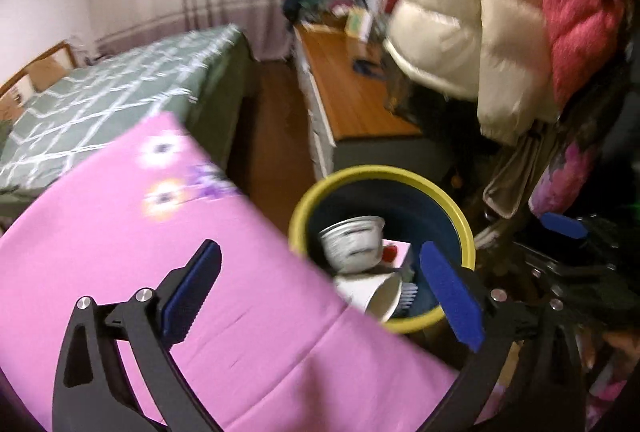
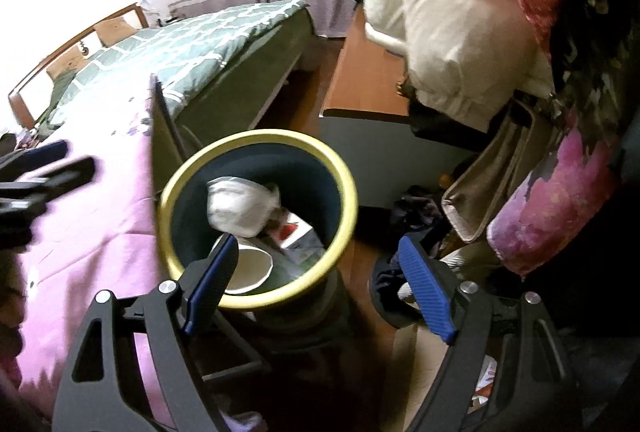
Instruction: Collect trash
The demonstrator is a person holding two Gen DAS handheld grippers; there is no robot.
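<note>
A dark bin with a yellow rim (image 1: pixel 460 216) stands beside the pink-covered table (image 1: pixel 120 252). It holds a crumpled white bowl (image 1: pixel 354 242), a paper cup (image 1: pixel 384 298) and a wrapper with red print (image 1: pixel 390 252). My left gripper (image 1: pixel 324 288) is open and empty above the table edge and bin. My right gripper (image 2: pixel 320 284) is open and empty over the bin's near rim (image 2: pixel 256 302). The bowl (image 2: pixel 240 207), cup (image 2: pixel 250 268) and wrapper (image 2: pixel 294 232) show in the right wrist view. The left gripper (image 2: pixel 44 167) appears blurred at its left edge.
A bed with a green patterned cover (image 1: pixel 120 91) lies behind the table. A wooden desk (image 1: pixel 352 95) stands at the back. Puffy white and red jackets (image 1: pixel 480 11) and a beige bag (image 2: pixel 492 175) hang at the right. Clothes (image 2: pixel 416 207) lie on the floor by the bin.
</note>
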